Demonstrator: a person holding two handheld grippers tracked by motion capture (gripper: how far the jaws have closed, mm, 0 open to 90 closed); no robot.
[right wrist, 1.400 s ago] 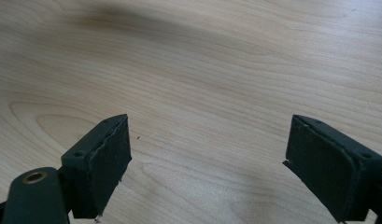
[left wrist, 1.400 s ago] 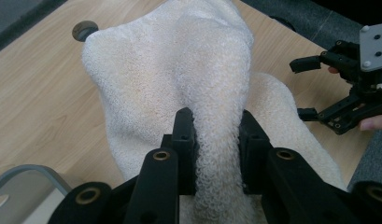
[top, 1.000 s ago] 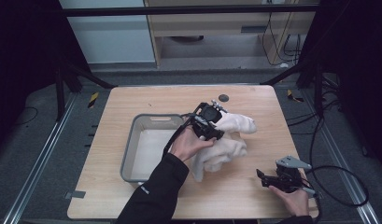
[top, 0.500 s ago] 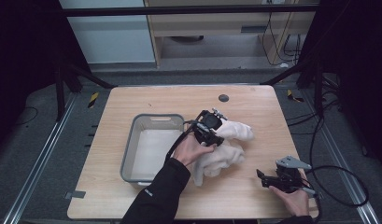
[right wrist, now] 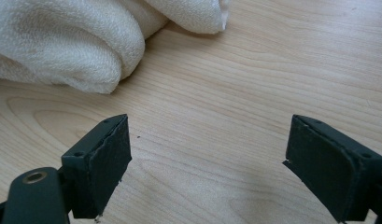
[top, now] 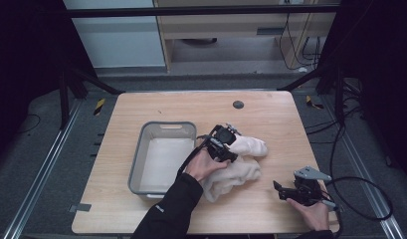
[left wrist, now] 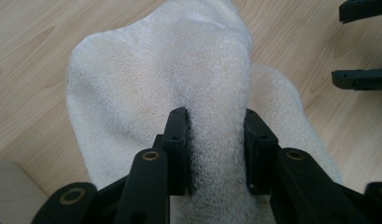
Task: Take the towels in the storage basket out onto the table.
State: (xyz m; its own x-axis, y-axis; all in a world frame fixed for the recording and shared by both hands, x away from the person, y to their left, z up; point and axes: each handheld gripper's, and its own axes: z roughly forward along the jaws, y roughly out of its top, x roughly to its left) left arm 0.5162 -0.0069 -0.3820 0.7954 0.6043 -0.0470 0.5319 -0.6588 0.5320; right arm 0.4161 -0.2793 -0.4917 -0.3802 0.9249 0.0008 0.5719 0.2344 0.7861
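At the left of the high view's centre, a grey tray (top: 139,160) sits on the wooden counter (top: 166,107), with pale cloth lining its floor. Just right of it, in mid-frame, the left gripper (top: 225,144) presses down on a cream towel (top: 241,169) that lies bunched on the counter beside the tray. In the left gripper view its jaws are clenched on a raised fold of the towel (left wrist: 188,74), the pile bulging between them. In the lower right of the high view, the right gripper (top: 283,189) rests low over bare wood, apart from the towel. The right gripper view shows its jaws released and spread wide, the towel's (right wrist: 72,42) rolled edge in the upper left of that frame.
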